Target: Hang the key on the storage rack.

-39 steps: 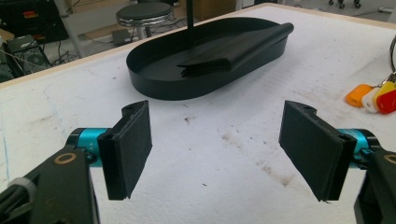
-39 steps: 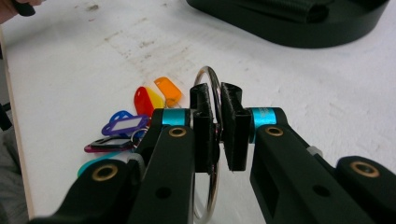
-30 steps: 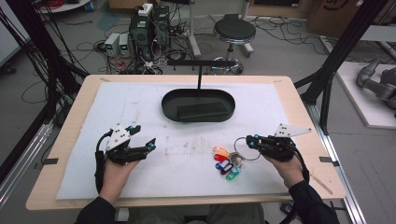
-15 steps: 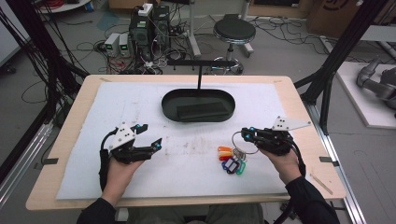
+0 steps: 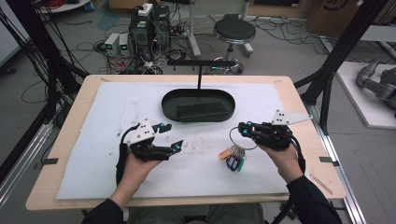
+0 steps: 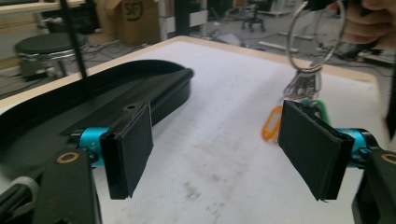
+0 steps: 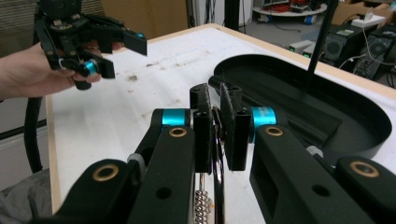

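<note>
High view: the right gripper [image 5: 243,129], right of frame centre, has its jaws closed on a large silver metal key ring [image 5: 242,139]. The ring is lifted at the gripped side; from its lower edge hangs a bunch of keys with coloured plastic tags (orange, blue, green) [image 5: 232,157], which rests on the white padded mat [image 5: 116,112] just below and left of the jaws. Whether every tag touches the mat cannot be told.

Right gripper view: the ring's wire [image 7: 217,154] runs vertically between the two black pads at frame centre, the pads pressed nearly together on it. A beaded chain section shows at the bottom edge, under the jaws.

The left gripper [image 5: 172,136], left of frame centre in the high view, is held above the mat with jaws spread wide and nothing between them. In the left gripper view the two pads stand well apart at lower left and lower right, and the ring [image 6: 315,39] and an orange tag [image 6: 271,126] show beyond them at upper right.

A black oval tray [image 5: 170,103] with a flat black rectangular block [image 5: 203,112] inside lies at upper centre of the mat, well apart from both grippers. The light wooden table [image 5: 299,102] shows around the mat's edges.
</note>
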`<action>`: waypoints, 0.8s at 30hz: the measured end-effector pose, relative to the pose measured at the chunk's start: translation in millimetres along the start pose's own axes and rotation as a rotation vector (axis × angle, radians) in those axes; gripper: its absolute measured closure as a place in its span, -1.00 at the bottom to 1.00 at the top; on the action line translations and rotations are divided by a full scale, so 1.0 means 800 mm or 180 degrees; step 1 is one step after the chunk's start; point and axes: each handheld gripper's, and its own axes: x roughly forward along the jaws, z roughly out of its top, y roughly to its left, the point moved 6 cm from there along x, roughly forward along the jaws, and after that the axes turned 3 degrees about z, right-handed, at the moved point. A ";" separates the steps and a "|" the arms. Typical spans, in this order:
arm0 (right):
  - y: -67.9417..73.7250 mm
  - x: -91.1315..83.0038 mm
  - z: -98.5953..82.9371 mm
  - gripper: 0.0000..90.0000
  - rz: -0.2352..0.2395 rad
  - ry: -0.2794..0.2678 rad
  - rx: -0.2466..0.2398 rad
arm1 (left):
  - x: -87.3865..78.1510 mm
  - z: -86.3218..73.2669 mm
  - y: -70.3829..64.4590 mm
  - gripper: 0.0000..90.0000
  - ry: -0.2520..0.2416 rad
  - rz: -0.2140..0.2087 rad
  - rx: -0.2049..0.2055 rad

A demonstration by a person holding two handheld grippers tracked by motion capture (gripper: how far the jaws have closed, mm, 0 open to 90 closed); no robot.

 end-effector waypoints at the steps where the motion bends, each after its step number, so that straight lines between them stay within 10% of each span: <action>1: 0.001 0.001 0.003 0.88 0.0001 -0.0009 -0.0008 | 0.004 0.002 -0.003 -0.38 -0.0005 -0.0057 -0.0014; 13: 0.019 0.020 0.026 0.88 0.0149 0.0017 -0.0141 | 0.051 0.024 -0.033 -0.14 -0.0055 -0.0580 -0.0113; 24: 0.036 0.038 0.033 0.88 0.0307 0.0057 -0.0202 | 0.074 0.033 -0.048 0.02 -0.0071 -0.0657 -0.0025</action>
